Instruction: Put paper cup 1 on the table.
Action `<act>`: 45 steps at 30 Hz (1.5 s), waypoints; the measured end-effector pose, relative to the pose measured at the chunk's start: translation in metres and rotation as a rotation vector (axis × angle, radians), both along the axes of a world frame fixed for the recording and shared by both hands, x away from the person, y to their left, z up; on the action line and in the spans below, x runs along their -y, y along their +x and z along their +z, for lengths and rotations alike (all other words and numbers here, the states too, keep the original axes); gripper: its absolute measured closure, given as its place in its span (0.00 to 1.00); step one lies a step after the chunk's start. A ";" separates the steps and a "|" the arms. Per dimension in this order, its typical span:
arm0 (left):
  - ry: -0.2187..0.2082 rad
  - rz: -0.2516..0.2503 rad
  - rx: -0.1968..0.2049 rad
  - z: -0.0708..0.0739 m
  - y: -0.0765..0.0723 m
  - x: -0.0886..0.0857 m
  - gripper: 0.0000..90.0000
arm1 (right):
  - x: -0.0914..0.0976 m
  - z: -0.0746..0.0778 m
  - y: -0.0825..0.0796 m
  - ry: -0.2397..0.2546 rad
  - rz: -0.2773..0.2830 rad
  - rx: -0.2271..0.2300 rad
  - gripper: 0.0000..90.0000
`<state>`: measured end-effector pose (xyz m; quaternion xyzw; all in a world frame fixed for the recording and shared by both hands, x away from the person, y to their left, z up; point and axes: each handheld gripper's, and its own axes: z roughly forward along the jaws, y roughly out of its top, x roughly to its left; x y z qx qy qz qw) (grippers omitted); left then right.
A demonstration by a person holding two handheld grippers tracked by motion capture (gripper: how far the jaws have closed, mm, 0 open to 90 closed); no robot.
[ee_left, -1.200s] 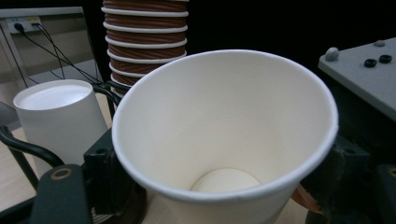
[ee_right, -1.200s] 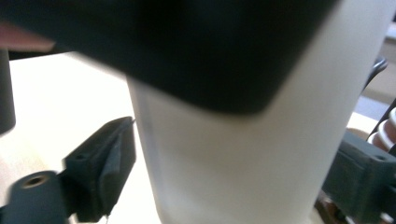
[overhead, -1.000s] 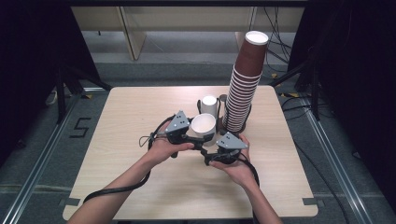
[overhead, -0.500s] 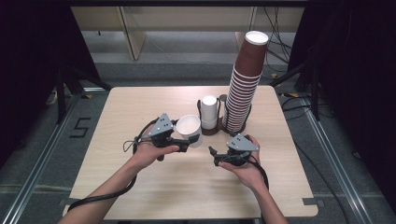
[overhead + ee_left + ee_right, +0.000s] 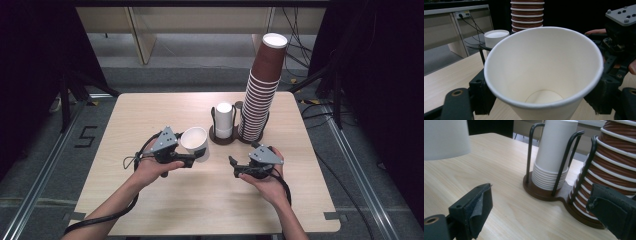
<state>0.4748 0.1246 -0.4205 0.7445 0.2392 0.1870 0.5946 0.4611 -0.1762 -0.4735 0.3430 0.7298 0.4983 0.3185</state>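
Left claw [image 5: 196, 156] clamped; right claw [image 5: 233, 167] spread, jaws just narrowing, empty.

Seen from above: paper cup [image 5: 194, 140] clamped in left gripper [image 5: 196, 159] over the table [image 5: 150, 210], well left of right gripper [image 5: 231, 167]; behind them, cup holder [image 5: 227, 138] with two stacks.

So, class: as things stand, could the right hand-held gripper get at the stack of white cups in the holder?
Probably yes. The right hand-held gripper is open with nothing between its jaws, and bare table lies between it and the white cup stack. The holder's black wire posts around the stack could obstruct a side grip.
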 end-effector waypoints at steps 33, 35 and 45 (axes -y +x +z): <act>0.027 0.087 0.005 -0.025 -0.038 -0.045 0.25 | 0.008 -0.003 -0.007 0.033 -0.042 -0.012 0.09; 0.018 0.086 0.007 -0.027 -0.039 -0.046 0.24 | 0.007 -0.003 -0.008 0.046 -0.041 -0.036 0.09; 0.040 0.110 0.008 -0.037 -0.049 -0.060 0.25 | 0.010 -0.007 -0.011 0.052 -0.067 -0.045 0.09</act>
